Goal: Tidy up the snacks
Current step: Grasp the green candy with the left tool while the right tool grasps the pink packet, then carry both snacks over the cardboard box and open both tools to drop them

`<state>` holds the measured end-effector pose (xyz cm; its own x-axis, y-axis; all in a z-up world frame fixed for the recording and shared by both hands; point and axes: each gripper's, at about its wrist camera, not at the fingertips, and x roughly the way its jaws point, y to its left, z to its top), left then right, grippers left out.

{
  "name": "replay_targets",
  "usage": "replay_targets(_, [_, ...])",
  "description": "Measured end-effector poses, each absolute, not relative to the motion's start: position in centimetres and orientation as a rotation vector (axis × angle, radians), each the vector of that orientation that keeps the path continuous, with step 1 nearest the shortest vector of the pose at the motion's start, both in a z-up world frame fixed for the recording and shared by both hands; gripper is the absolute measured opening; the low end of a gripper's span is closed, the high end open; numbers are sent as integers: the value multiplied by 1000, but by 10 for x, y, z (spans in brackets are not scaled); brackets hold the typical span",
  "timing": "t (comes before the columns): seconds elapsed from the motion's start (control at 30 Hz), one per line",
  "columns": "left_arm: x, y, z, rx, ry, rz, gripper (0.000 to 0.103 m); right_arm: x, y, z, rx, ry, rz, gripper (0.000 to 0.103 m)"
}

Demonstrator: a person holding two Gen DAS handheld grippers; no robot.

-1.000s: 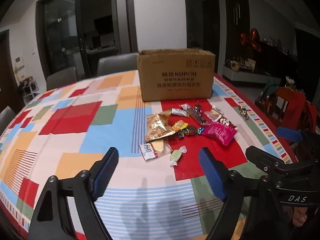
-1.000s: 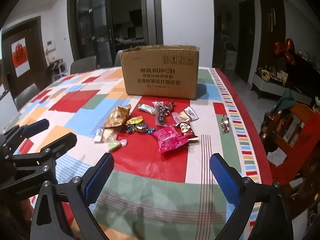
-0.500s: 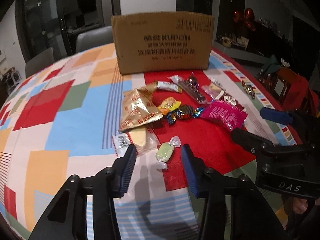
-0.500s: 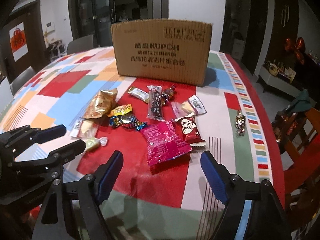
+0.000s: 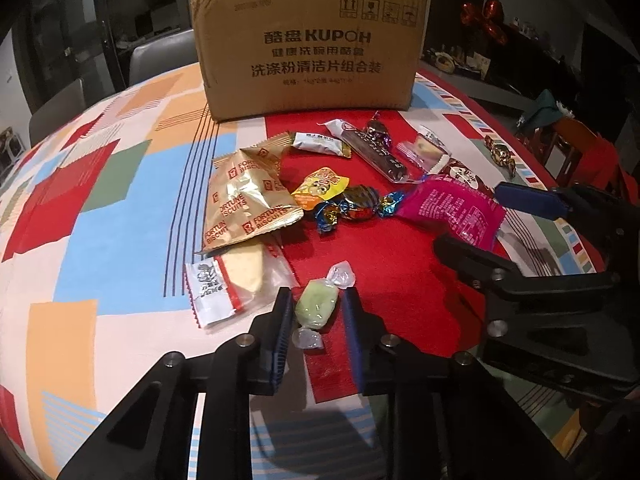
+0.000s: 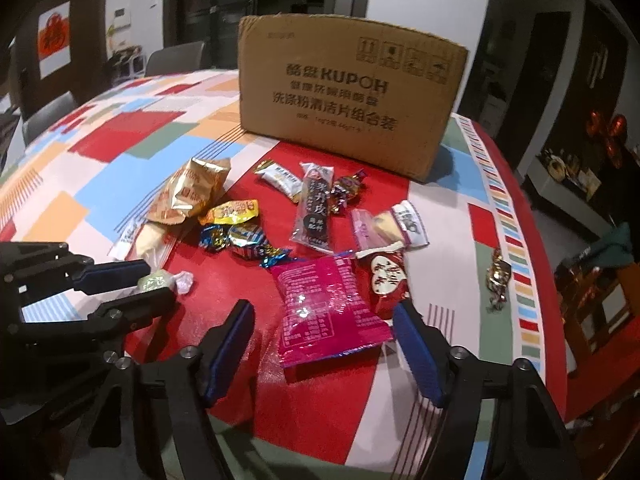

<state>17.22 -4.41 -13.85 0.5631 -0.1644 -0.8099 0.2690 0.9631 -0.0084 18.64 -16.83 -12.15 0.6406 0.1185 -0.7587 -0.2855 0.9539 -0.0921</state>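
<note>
The left gripper [image 5: 316, 312] pinches the green candy [image 5: 317, 306] at the pile's near edge, likely bound for the cardboard box [image 5: 308, 50] beyond. The right gripper [image 6: 324, 344], jaws just narrowing, straddles the pink packet [image 6: 326, 312], not yet gripping.

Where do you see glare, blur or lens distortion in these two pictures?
Left wrist view: sharp, glare on the gold biscuit packet, fisheye bends the cardboard box. Right wrist view: slightly blurred, box print soft, pink packet shiny; dark vignette corners in both.

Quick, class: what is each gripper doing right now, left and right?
Left gripper: shut on the green candy.
Right gripper: open, jaws just closing around the pink packet.
</note>
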Motion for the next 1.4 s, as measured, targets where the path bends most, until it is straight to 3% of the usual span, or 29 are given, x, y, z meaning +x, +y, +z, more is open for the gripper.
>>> replay_targets(0.13, [175,-45,-138,108,941,-266,23,191,-166,-125,-230,847,236,71])
replay_targets(0.27, [179,-44,-136,89,940,-266,23,194,-164,-130,-255,859,232,58])
replay_targets(0.7, [170,-37,-114,69,873,-245,23,188,-168,-118,-200,841,207,57])
replay_targets(1.4, [149,-32,-43,55,682,-213,23,156,-176,-44,-178,629,151,57])
